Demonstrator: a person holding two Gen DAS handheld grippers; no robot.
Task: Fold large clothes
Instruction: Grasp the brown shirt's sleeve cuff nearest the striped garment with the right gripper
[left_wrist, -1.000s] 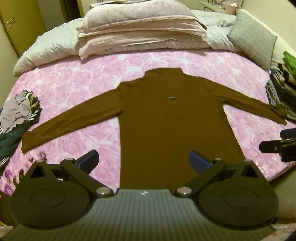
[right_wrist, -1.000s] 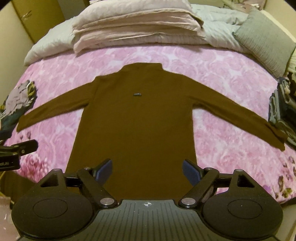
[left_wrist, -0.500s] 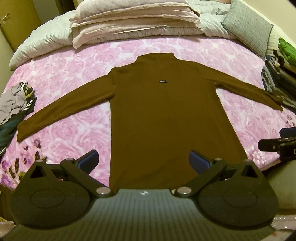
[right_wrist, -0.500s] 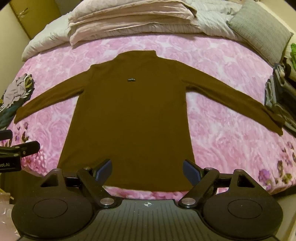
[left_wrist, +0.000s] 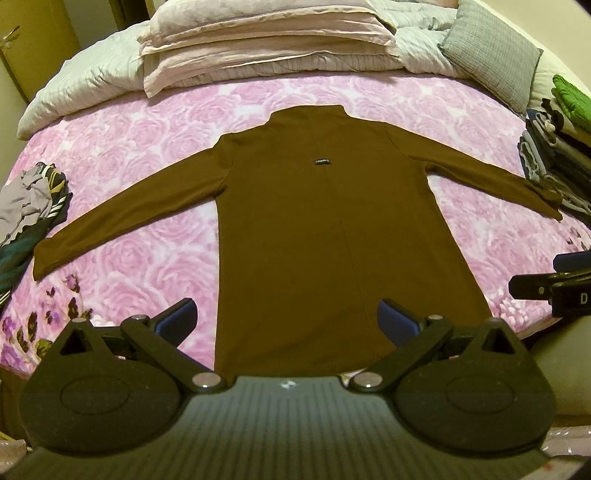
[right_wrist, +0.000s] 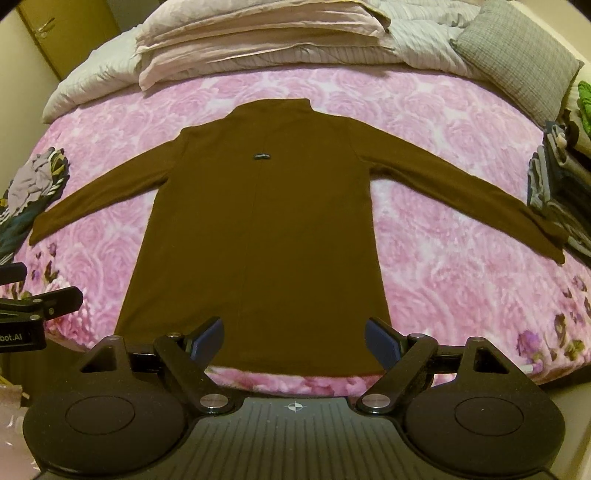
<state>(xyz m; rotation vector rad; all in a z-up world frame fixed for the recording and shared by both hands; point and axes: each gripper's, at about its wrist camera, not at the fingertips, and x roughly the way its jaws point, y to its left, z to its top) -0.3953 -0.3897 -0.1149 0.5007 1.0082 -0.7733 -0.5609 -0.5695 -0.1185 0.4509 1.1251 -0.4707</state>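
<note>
Now we hover both grippers, jaws apart and empty, over the hem of a brown turtleneck spread flat.

Our left gripper (left_wrist: 286, 321) and right gripper (right_wrist: 293, 338) hang at six o'clock above the hem of the brown turtleneck (left_wrist: 325, 229), which lies on the pink rose bedspread (left_wrist: 147, 266), collar at twelve, sleeves out toward nine and three. Our worry is the right cuff (right_wrist: 550, 240), which touches the stacked clothes (right_wrist: 557, 192) at three o'clock; dragging that sleeve could topple or snag them. Pinching only the top layer would also bunch the fold.
</note>
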